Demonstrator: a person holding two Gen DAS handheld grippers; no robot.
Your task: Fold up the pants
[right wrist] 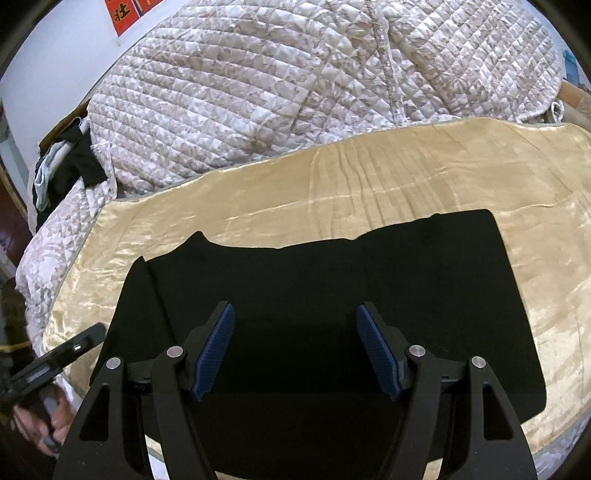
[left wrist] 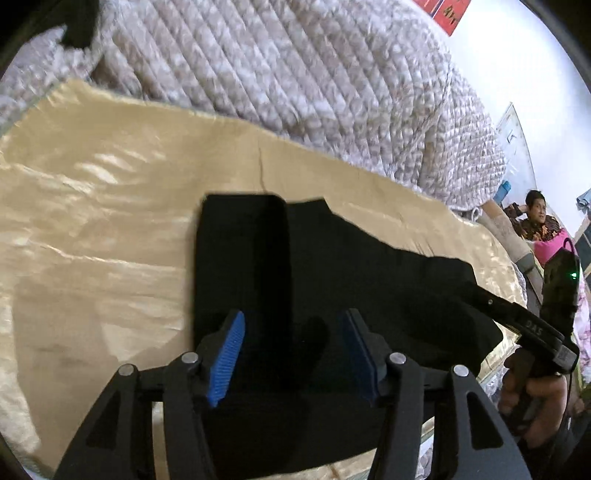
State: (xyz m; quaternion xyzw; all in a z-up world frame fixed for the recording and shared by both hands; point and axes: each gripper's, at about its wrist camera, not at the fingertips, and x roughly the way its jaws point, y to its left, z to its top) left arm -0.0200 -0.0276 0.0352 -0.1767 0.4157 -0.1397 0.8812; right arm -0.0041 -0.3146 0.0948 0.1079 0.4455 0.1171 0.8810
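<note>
The black pants (left wrist: 332, 280) lie folded and flat on a shiny beige blanket (left wrist: 92, 221). In the right wrist view the pants (right wrist: 332, 280) fill the middle as a wide dark slab. My left gripper (left wrist: 293, 350) is open, its blue pads (left wrist: 227, 358) hovering over the pants' near edge, holding nothing. My right gripper (right wrist: 295, 350) is open over the pants, its blue pads (right wrist: 378, 354) apart and empty. The right gripper also shows at the right edge of the left wrist view (left wrist: 524, 325), and the left gripper at the lower left of the right wrist view (right wrist: 62, 354).
A quilted floral bedspread (right wrist: 295, 92) is heaped behind the blanket (right wrist: 369, 184). Dark clothes (right wrist: 70, 166) hang at the far left. A person (left wrist: 535, 218) sits beyond the bed at the right. A white wall carries a red poster (left wrist: 448, 14).
</note>
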